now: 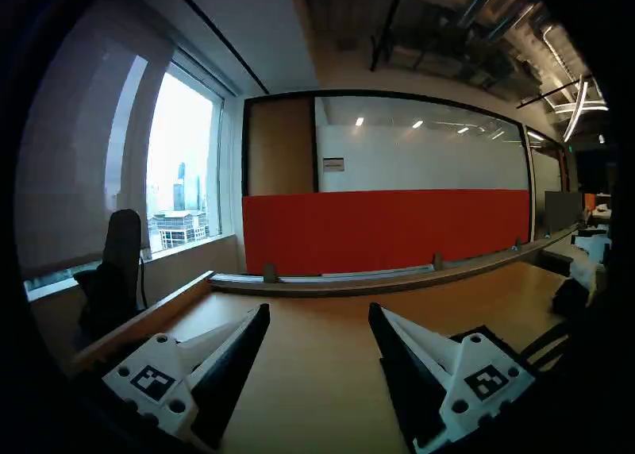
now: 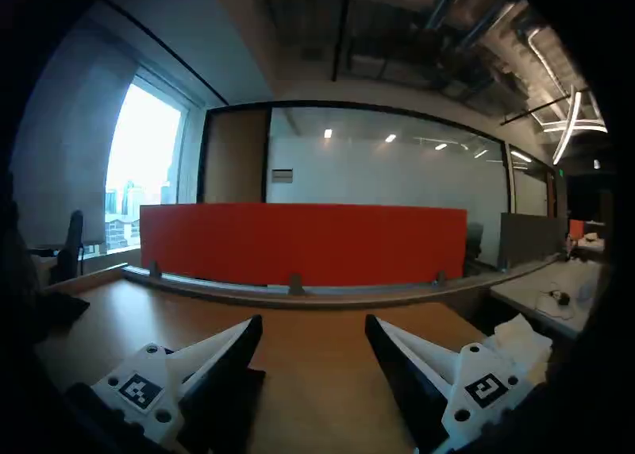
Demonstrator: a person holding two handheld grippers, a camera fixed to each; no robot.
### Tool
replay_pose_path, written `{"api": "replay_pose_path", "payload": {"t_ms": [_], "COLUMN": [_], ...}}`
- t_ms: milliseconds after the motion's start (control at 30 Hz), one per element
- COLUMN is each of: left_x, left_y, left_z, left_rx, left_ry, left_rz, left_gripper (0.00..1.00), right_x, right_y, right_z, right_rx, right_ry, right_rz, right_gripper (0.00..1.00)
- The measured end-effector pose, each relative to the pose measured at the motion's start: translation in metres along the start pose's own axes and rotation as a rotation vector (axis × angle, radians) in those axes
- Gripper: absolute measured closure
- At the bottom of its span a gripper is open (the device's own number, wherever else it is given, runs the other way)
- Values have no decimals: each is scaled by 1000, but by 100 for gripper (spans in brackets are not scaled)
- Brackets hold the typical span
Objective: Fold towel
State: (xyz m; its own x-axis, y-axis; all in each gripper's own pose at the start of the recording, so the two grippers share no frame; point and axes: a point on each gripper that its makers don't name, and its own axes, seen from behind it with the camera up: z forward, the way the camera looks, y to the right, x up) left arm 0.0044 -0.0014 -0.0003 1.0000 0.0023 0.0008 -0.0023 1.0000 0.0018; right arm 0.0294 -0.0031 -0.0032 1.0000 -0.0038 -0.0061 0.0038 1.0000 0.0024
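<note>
My left tongs [image 1: 317, 311] stand wide apart over the wooden surface [image 1: 317, 382], with nothing between the fingers. My right tongs [image 2: 312, 321] are spread just as wide and hold nothing. Off to the right of the right tongs, well apart from them, is a crumpled white heap. It is probably the towel [image 2: 520, 339], though that corner is dim. An orange partition [image 2: 302, 244] stands ahead of both tongs.

Right gripper view: a pale crumpled cloth [image 2: 520, 336] at the near right is cut off by the picture's edge. Left gripper view: a dark object [image 1: 570, 297] at the right is too dim to identify, and a wall sign [image 1: 333, 164] is too small to read.
</note>
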Motion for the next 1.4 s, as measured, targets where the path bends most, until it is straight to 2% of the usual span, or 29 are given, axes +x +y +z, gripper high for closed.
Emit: {"api": "replay_pose_path", "payload": {"t_ms": [267, 400, 567, 767, 900, 1167, 1400], "left_x": [37, 43, 43, 38, 32, 18, -11], "left_y": [-6, -4, 1, 24, 35, 55, 70], "left_z": [-6, -6, -4, -3, -5, -10, -20], "left_rx": [-1, -23, -67, -183, -246, -342, -392], "left_ry": [-10, -29, -66, -128, -169, -225, -298], "left_rz": [12, 15, 29, 34, 41, 77, 91], "left_gripper": [8, 8, 8, 8, 8, 8, 8], "right_x": [45, 57, 58, 52, 48, 29, -3], "right_y": [0, -3, -13, -27, -44, -71, -85], "right_z": [-5, -7, -9, -10, -14, -23, -34], "right_rx": [-10, -1, 31, 105, 189, 330, 417], "right_ry": [-3, -9, -49, -115, -166, -259, -336], "right_rz": [3, -5, -27, -56, -69, -106, -167], "right_gripper": [0, 0, 0, 0, 0, 0, 0]}}
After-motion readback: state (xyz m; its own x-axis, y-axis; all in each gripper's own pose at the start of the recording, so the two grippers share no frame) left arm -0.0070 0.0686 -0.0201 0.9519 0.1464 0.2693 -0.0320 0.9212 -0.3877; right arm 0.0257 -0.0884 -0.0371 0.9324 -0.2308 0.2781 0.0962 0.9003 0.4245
